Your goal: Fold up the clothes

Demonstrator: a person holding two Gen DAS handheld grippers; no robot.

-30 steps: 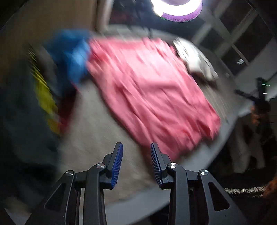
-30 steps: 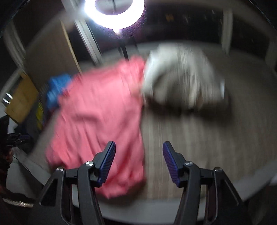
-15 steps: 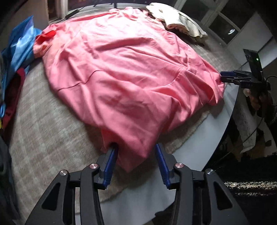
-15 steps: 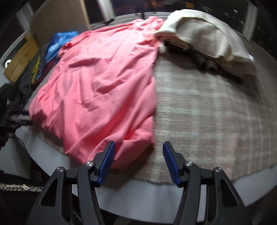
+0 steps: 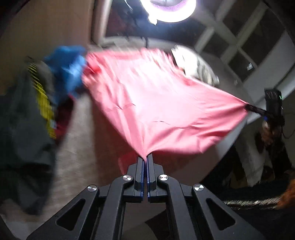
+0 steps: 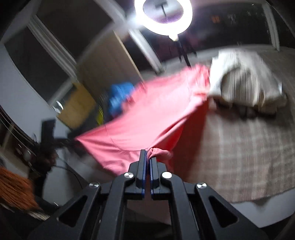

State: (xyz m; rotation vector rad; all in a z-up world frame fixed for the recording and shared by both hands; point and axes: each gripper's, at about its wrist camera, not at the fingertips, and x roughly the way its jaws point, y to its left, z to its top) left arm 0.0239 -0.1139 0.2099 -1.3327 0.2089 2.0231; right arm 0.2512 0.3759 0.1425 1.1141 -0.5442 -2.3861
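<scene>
Left wrist view
- Left gripper [image 5: 145,157]: jaws pressed together on a pinched corner of the pink garment [image 5: 162,103]; the cloth fans out from the tips, pulled taut.
- Pink garment: spreads forward and up from the jaws, lifted off the bed [image 5: 77,147] at the near edge; its far edge is blurred.
- Right gripper [image 5: 250,108]: far to the right of the jaws, clamped on the garment's other near corner, with a hand [image 5: 267,134] behind it.
- Blue cloth [image 5: 66,68]: ahead and left of the jaws, touching the garment's far left corner.
- Dark garment with yellow stripes [image 5: 31,118]: left of the jaws, beside the blue cloth.
- Cream bundle [image 5: 195,64]: ahead and right of the jaws, at the garment's far right edge.
- Ring light [image 5: 169,11]: high above, straight ahead.

Right wrist view
- Right gripper [image 6: 148,157]: jaws closed tight on a bunched knot of pink fabric [image 6: 145,114] at the tips.
- Pink garment: stretches ahead and to the left of the jaws, hanging in the air above the bed's checked cover [image 6: 248,147].
- Left gripper [image 6: 71,141]: well to the left of the jaws, at the garment's other corner; motion blur hides whether its jaws are open or closed here.
- Cream bundle [image 6: 245,85]: ahead and right of the jaws, on the bed, touching the garment's far edge.
- Blue cloth [image 6: 119,96]: ahead and left, behind the raised fabric.
- Ring light [image 6: 163,14]: above, straight ahead.
</scene>
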